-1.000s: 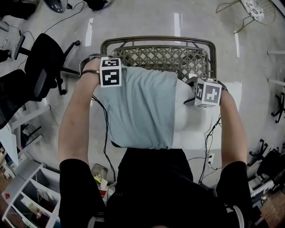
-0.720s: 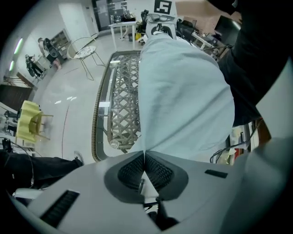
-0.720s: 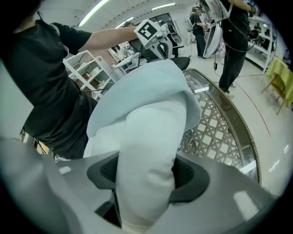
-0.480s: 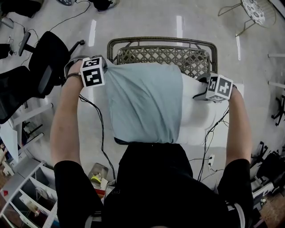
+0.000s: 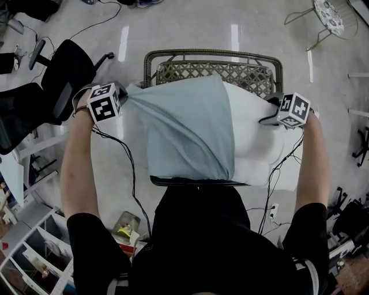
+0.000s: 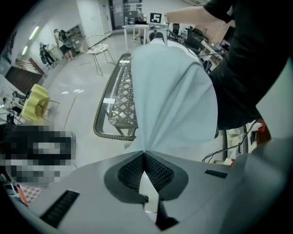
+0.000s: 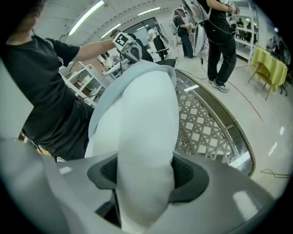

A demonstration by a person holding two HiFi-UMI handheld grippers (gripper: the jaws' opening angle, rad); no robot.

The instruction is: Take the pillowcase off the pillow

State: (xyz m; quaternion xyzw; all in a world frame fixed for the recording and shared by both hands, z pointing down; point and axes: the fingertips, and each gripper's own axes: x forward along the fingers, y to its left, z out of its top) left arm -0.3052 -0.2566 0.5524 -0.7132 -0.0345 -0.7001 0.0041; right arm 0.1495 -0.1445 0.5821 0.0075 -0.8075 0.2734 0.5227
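Observation:
A pale blue-grey pillowcase (image 5: 187,132) covers the left part of a white pillow (image 5: 253,141) held above a wicker table. My left gripper (image 5: 122,97) is shut on the pillowcase's far left corner, and the cloth (image 6: 174,96) stretches taut away from the jaws. My right gripper (image 5: 275,112) is shut on the bare right end of the pillow (image 7: 146,151), which bulges between the pads. The pillow's right third shows bare beyond the pillowcase's edge.
A glass-topped wicker table (image 5: 213,68) stands under the pillow. A black office chair (image 5: 55,86) is at the left, shelves (image 5: 29,253) at the lower left, and cables (image 5: 130,173) hang from the grippers. A metal chair (image 5: 323,17) is at the far right.
My left gripper has pulled the pillowcase corner out to the left, and my right gripper has moved right with the pillow. More white pillow shows now, and the cloth is stretched.

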